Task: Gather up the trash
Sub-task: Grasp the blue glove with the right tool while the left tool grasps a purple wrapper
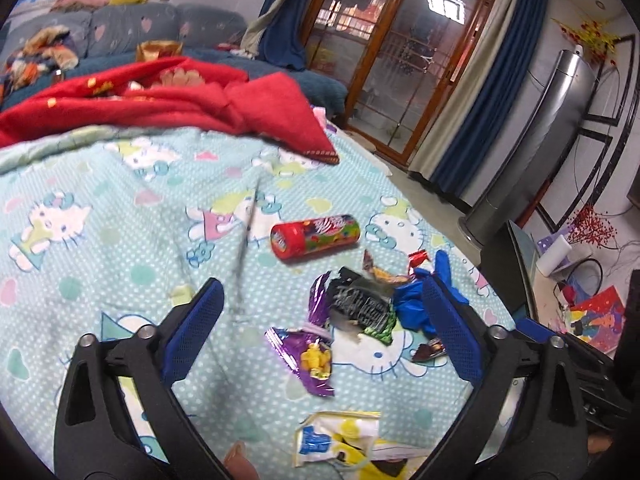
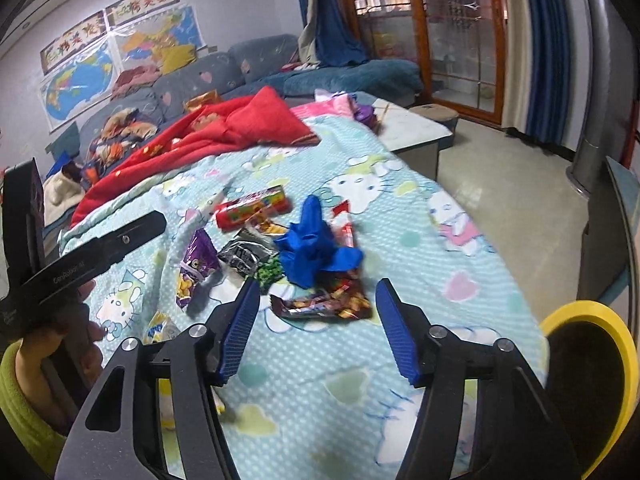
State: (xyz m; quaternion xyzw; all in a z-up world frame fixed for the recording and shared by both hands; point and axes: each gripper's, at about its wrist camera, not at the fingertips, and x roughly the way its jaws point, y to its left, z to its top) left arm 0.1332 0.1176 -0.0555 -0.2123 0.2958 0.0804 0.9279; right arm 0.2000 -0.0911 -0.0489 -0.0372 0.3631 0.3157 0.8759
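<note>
- Left tongs (image 1: 318, 320) gape apart, empty, above the bed (image 1: 120, 208).
- Right tongs (image 2: 316, 324) stand apart too, gripping nothing.
- Wrappers (image 2: 320, 304) lie at their twelve o'clock; a red candy tube (image 1: 314, 235) lies beyond.

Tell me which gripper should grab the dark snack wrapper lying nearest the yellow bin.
Right, probably. The right gripper is open with the dark snack wrapper just ahead between its fingers, and the yellow bin beside it. The left gripper faces the purple wrapper instead.
</note>
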